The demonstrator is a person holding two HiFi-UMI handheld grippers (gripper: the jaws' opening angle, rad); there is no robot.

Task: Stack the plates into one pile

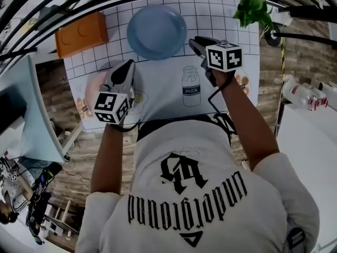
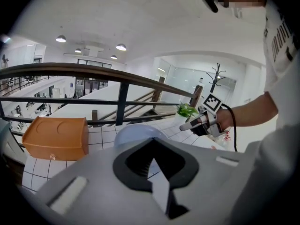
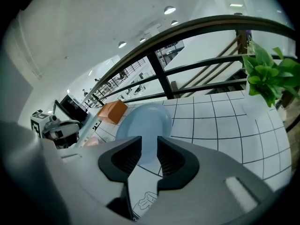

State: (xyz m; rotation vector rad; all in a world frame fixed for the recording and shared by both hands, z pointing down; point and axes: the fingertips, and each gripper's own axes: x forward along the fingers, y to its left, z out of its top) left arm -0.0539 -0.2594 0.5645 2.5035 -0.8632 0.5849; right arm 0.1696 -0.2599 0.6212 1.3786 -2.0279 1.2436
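**Plates still apart, both tongs empty**

Count: we log one blue plate (image 1: 157, 31) and one pink round piece (image 1: 91, 90), apparently a second plate. There is also one orange box (image 1: 81, 33), one potted plant (image 1: 254, 9) and two tongs.

Orientation: the blue plate lies flat and face up on the white mat (image 1: 163, 83). It is round, so we record no long axis. It is smooth and slightly glossy, with a shallow raised rim. The pink piece also lies flat, but most of it is hidden.

Left tongs (image 2: 152, 140): the tips meet at the top, with only the hollow between the ribbed black pads left open. Nothing is held. The pink piece lies under and to the left of these tongs. The blue plate is ahead of them and a little to the right, well apart. The orange box is ahead and to the left.

Right tongs (image 3: 149, 139): the jaws stand a narrow gap apart, with nothing in it. The blue plate shows through the gap, just ahead and slightly to the left. From the head view the tips sit just beside the plate's right rim. We cannot tell whether they touch it. The plant is ahead and to the right.

Mat: it is a flat sheet with a black grid at the far side. A milk bottle drawing lies between the two tongs.

Box: it is a matte block with rounded edges.
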